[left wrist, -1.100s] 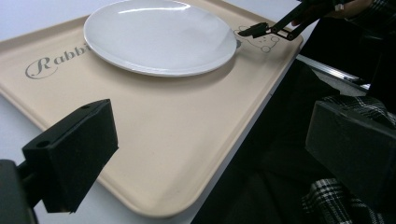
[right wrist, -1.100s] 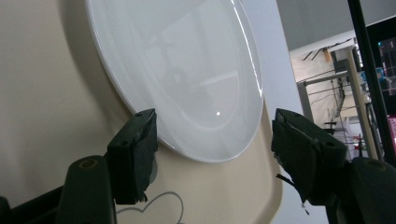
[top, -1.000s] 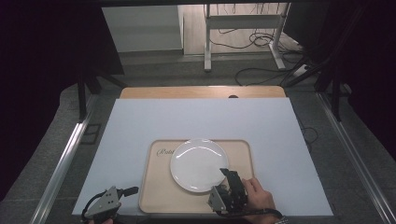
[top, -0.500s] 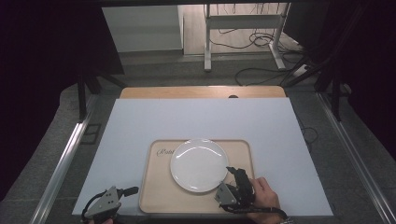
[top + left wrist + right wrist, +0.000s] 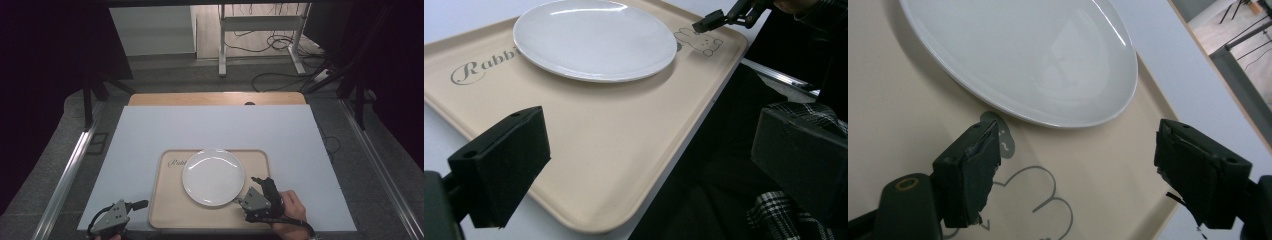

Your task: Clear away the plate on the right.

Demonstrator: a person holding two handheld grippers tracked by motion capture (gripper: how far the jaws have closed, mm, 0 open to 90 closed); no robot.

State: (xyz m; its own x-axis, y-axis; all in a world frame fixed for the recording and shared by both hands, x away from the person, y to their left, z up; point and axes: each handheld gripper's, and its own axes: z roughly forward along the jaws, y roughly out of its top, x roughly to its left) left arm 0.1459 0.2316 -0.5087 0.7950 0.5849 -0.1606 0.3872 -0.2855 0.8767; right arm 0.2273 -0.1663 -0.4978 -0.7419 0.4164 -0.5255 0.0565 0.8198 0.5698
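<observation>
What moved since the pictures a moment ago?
The right gripper slid back from the plate, toward the tray's near right corner, its jaws just opening with nothing between them. Plate, tray and left gripper stayed put.

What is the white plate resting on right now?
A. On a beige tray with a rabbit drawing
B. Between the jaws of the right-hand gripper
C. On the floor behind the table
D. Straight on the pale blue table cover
A. The white plate lies flat on the beige tray, with the rabbit drawing beside its rim, and the right gripper stands open, short of it.
</observation>
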